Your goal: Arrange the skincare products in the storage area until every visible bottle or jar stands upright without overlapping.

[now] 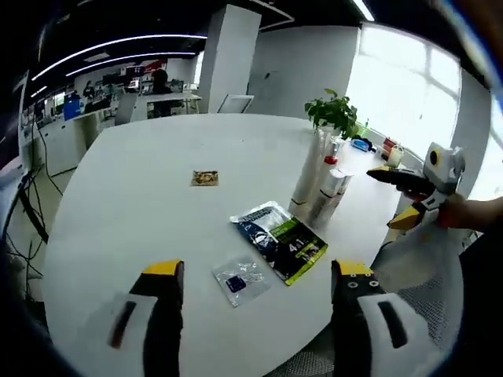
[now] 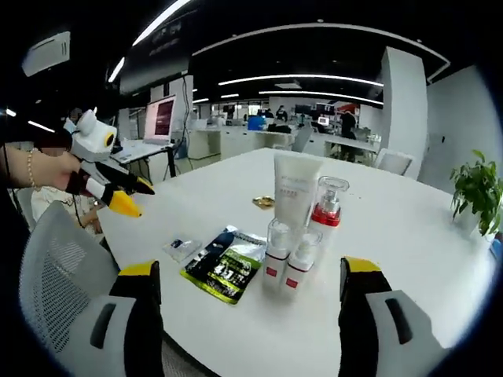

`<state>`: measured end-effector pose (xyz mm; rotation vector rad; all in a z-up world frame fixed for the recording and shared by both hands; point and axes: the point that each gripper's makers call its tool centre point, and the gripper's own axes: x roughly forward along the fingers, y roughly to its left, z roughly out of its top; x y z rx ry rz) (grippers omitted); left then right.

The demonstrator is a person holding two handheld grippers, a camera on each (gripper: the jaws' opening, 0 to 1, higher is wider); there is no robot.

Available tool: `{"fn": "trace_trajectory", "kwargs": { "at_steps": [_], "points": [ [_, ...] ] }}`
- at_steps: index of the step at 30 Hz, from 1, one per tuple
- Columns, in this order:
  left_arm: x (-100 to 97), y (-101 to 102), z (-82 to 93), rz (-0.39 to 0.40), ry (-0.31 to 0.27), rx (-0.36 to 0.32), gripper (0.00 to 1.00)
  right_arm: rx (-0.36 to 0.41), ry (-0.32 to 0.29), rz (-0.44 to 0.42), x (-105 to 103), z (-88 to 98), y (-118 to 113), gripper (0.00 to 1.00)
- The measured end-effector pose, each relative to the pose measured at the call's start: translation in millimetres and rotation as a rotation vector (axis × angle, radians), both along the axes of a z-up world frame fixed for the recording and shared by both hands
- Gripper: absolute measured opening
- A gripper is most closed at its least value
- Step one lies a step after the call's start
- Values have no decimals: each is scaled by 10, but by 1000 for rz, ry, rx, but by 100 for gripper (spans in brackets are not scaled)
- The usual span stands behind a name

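While both hand-held grippers hover w/ jaws spread, nothing held: left hand-held gripper [image 1: 255, 279], right hand-held gripper [image 2: 251, 275]. Skincare on white counter [image 2: 409, 228], all upright, clustered: tall white tube [image 2: 295, 192], red-collared clear-cap pump bottle [image 2: 327, 206], two small white bottles [image 2: 289, 259] w/ red labels. Green/black sachet [image 2: 226, 265] lies flat beside them.

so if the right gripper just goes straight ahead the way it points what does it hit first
Most likely the two small pump bottles standing between the jaws' line, just ahead of the right gripper. The white tube stands behind them. Depth is hard to judge.
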<state>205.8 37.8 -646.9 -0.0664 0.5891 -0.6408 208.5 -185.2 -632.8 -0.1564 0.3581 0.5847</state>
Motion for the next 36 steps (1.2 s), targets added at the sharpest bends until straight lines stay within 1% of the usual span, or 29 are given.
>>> {"fn": "trace_trajectory", "kwargs": {
  "at_steps": [1, 2, 4, 7, 10, 12, 14, 17, 22, 25, 28, 31, 33, 36],
  "points": [
    [-38, -37, 101, 13, -13, -48, 81, 2, -3, -5, 7, 6, -7, 96],
    [-56, -47, 158, 11, -34, -64, 84, 2, -2, -10, -2, 2, -5, 97],
    [-134, -34, 238, 20, -47, -56, 87, 1, 3, -16, -3, -9, -17, 98],
    [-167, 43, 276, 43, -59, -58, 91, 1, -2, -21, 5, 2, -29, 99],
    [-198, 166, 293, 74, -58, -46, 94, 10, 0, -26, 4, 3, -31, 99],
    [-219, 196, 325, 92, -67, -52, 98, 2, 5, -26, 0, -17, -38, 99],
    [-234, 218, 334, 108, -72, -54, 99, -4, 8, -21, -10, -24, -27, 100],
    [-264, 236, 297, 117, -70, -50, 99, -11, 12, -14, -18, -46, -17, 100],
    [-291, 248, 162, 128, -55, -35, 99, 3, 28, -19, -20, -80, -27, 100],
    [-314, 247, 77, 136, -34, -34, 99, 10, 27, -29, -19, -84, -49, 100],
    [-338, 255, -25, 137, 3, -12, 99, 7, 32, -37, -23, -95, -63, 100],
    [-326, 266, -1, 140, 7, -4, 99, -11, 24, -28, -27, -103, -40, 100],
    [-288, 266, 0, 138, 18, -4, 99, -21, 22, -22, -36, -100, -31, 100],
    [-221, 268, 8, 146, 17, 13, 99, -22, 20, -23, -43, -97, -35, 100]
  ]
}}
